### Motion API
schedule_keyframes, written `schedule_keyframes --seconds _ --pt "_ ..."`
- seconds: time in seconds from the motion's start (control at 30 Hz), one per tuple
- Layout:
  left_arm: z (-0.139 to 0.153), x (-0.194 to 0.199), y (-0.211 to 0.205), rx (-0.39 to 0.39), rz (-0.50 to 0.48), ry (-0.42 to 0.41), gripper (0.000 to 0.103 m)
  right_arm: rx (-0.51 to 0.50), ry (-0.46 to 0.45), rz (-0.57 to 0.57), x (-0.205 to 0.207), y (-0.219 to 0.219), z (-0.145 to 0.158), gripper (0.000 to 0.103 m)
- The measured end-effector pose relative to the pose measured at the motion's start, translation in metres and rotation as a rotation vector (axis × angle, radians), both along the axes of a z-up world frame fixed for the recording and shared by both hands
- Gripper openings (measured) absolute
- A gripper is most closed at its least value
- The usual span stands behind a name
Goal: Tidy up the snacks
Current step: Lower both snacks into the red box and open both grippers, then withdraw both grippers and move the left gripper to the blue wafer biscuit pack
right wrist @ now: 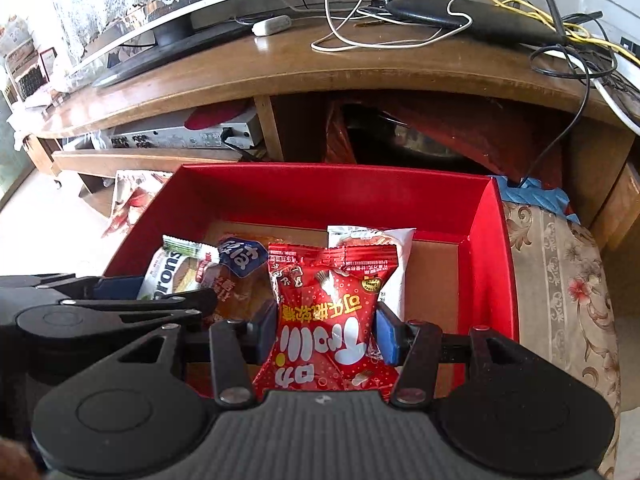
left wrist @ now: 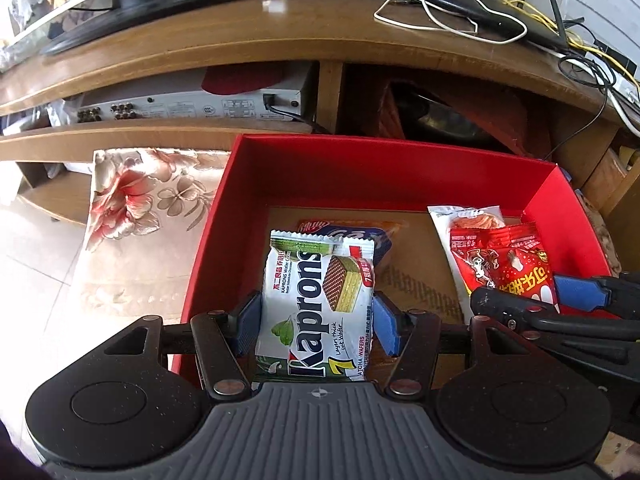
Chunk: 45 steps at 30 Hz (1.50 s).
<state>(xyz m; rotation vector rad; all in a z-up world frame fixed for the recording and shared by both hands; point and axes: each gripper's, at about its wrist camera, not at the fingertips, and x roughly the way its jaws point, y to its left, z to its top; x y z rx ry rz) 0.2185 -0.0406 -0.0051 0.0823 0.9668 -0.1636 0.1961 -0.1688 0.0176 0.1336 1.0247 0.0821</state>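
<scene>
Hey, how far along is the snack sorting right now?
Two packets already lie in the red box: an orange-and-blue packet and a white packet. In hand: the left gripper holds the Kaprons wafers, the right gripper the red candy bag, both over the box. Left: releasing them.

Floral-clothed surface (left wrist: 132, 216), red box (left wrist: 304, 168) resting on it, blue cloth (right wrist: 536, 196) beside

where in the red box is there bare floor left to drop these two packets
Bare cardboard shows mid-box between the Kaprons wafer packet and red candy packet, and along the red box back wall. Crowded: the orange packet and white packet underneath.
</scene>
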Motion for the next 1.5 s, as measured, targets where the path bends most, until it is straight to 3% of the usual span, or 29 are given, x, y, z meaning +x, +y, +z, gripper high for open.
schedule_keyframes --seconds 0.87,1.2,1.5 --pt "0.013 -0.012 0.002 0.007 0.008 -0.044 0.074 -0.016 -0.019 -0.021 -0.012 0.001 0.014 0.054" --pt "0.029 -0.033 0.006 -0.009 -0.010 -0.073 0.074 -0.008 -0.028 -0.019 -0.034 0.006 0.032 0.054" --pt "0.027 -0.064 0.017 -0.023 -0.022 -0.049 0.074 -0.001 0.008 0.008 -0.063 0.015 0.035 0.054"
